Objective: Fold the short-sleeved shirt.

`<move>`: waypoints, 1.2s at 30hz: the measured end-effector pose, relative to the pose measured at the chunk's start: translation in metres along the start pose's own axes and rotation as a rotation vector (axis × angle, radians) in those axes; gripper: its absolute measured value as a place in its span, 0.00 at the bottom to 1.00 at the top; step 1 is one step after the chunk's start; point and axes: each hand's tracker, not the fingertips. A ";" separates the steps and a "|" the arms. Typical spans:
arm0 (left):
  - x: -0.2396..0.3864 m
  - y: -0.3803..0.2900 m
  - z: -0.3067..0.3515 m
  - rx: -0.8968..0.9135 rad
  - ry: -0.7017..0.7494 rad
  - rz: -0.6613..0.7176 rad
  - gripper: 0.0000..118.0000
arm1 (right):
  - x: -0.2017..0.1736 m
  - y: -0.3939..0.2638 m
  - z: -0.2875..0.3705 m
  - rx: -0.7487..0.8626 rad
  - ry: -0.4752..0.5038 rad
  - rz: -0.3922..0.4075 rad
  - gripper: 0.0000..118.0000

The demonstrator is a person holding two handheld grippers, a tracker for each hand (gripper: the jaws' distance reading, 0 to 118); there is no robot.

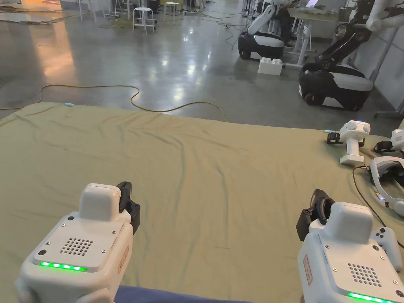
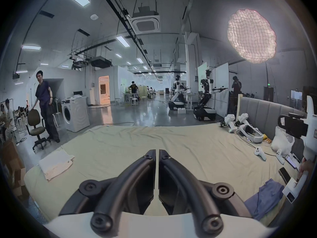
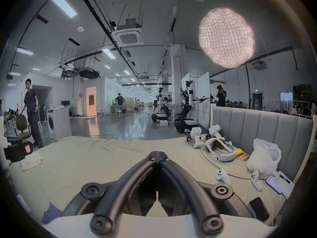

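A blue garment [image 1: 177,295] lies bunched at the near edge of the bed, between my two grippers. It sits at the lower right in the left gripper view [image 2: 264,200] and at the lower left in the right gripper view [image 3: 51,214]. My left gripper [image 1: 128,197] hovers over the olive sheet [image 1: 221,177] with its jaws shut [image 2: 157,153] on nothing. My right gripper [image 1: 315,209] is held level with it to the right, jaws also shut [image 3: 157,155] and holding nothing. Both point away from the garment, towards the far side of the bed.
Folded white cloths [image 2: 54,162] lie at the bed's left edge. On the right are a headset [image 1: 388,173], spare white grippers [image 1: 353,142], game controllers [image 3: 223,176], phones [image 3: 259,209] and a white bag [image 3: 264,157] against a grey headboard [image 3: 257,128]. A person [image 2: 45,104] stands by a chair beyond.
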 end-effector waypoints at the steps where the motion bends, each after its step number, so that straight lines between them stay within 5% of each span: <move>1: -0.002 0.000 0.000 0.003 -0.011 0.010 0.01 | -0.003 0.001 0.001 0.013 -0.003 0.016 0.00; 9: -0.043 -0.024 0.000 -0.151 0.003 0.106 0.01 | -0.011 0.005 0.001 0.025 0.018 0.066 0.00; 20: -0.179 -0.135 0.000 -0.764 -0.198 0.385 0.01 | -0.017 -0.022 -0.007 -0.130 0.113 0.080 0.00; 22: -0.198 -0.151 -0.004 -0.822 -0.235 0.490 0.15 | -0.019 -0.028 -0.009 -0.167 0.127 0.074 0.00; 24: -0.211 -0.168 -0.009 -0.862 -0.303 0.605 0.53 | -0.021 -0.035 -0.010 -0.195 0.134 0.069 0.00; 25: -0.216 -0.178 -0.014 -0.882 -0.333 0.652 0.58 | -0.023 -0.038 -0.010 -0.210 0.136 0.069 0.00; 30: -0.222 -0.215 -0.040 -0.959 -0.435 0.770 0.58 | -0.024 -0.048 -0.009 -0.256 0.139 0.074 0.00; 34: -0.233 -0.238 -0.054 -0.958 -0.564 1.054 0.58 | -0.022 -0.052 -0.008 -0.279 0.134 0.080 0.00; 36: -0.232 -0.245 -0.060 -0.984 -0.628 1.082 0.57 | -0.021 -0.053 -0.007 -0.288 0.133 0.078 0.00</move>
